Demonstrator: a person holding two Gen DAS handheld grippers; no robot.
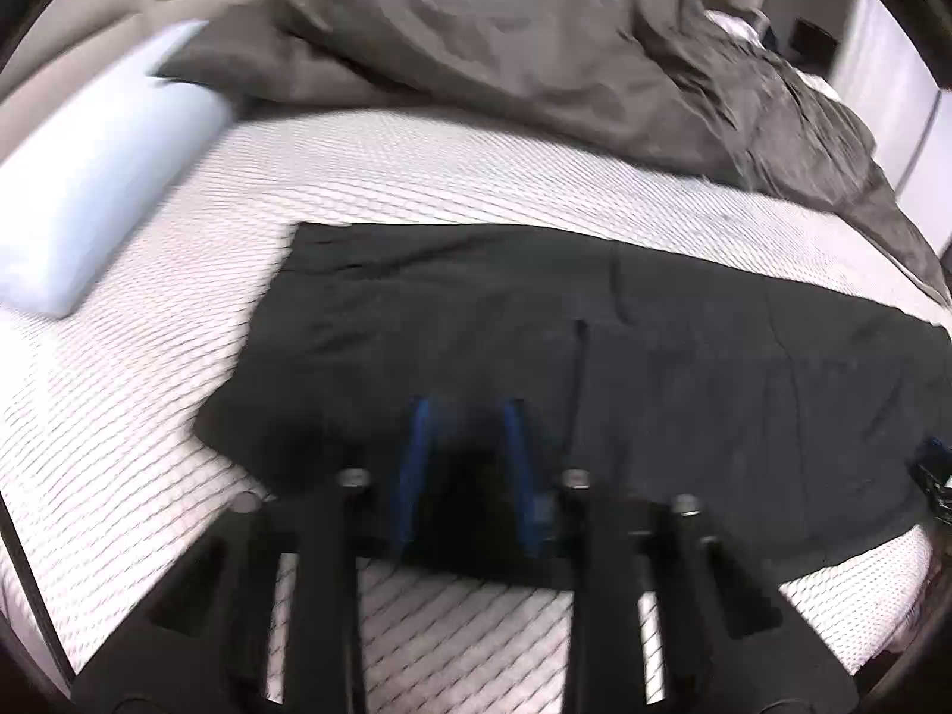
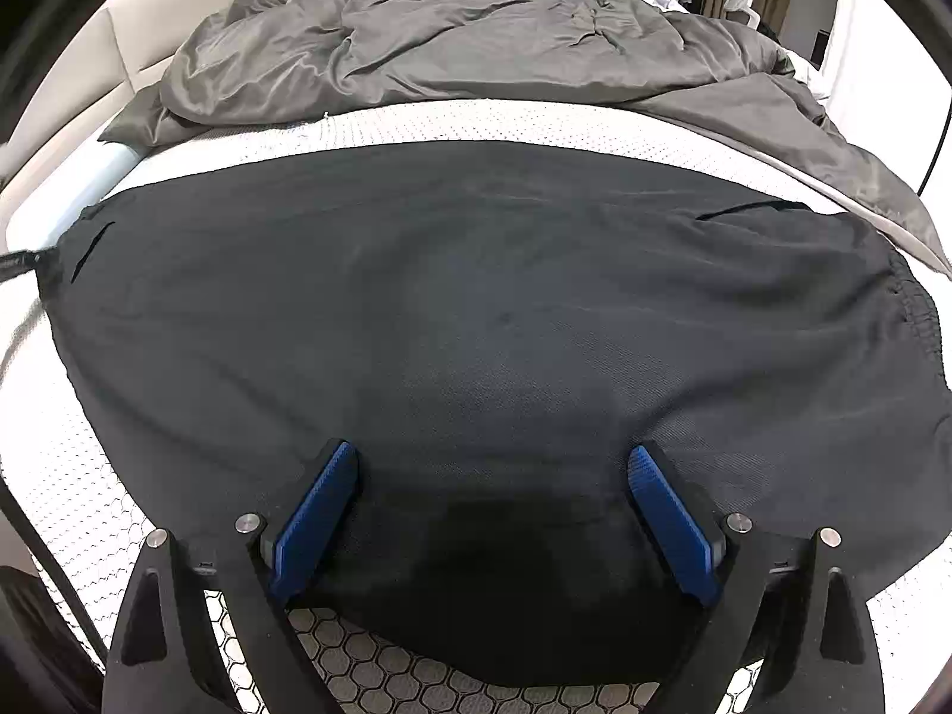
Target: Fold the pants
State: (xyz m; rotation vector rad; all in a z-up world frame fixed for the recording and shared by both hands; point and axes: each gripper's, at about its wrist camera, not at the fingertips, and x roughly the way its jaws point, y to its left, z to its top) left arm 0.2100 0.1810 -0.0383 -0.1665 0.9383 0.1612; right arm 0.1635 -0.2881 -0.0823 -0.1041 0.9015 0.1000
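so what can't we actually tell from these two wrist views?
- Left wrist view: motion blur; whether the left gripper pinches the pants is unclear.
- Right wrist view: pants' near edge in shadow between the wide-open right gripper fingers.
- Both views: gray duvet hides the far side of the mattress.

Bare mattress (image 1: 476,178) runs open as a strip between the black pants (image 1: 595,357) and the crumpled grey duvet (image 1: 535,47) heaped along the far side. A pale pillow (image 1: 89,196) blocks the far left. Near edge beside the pants lies clear.
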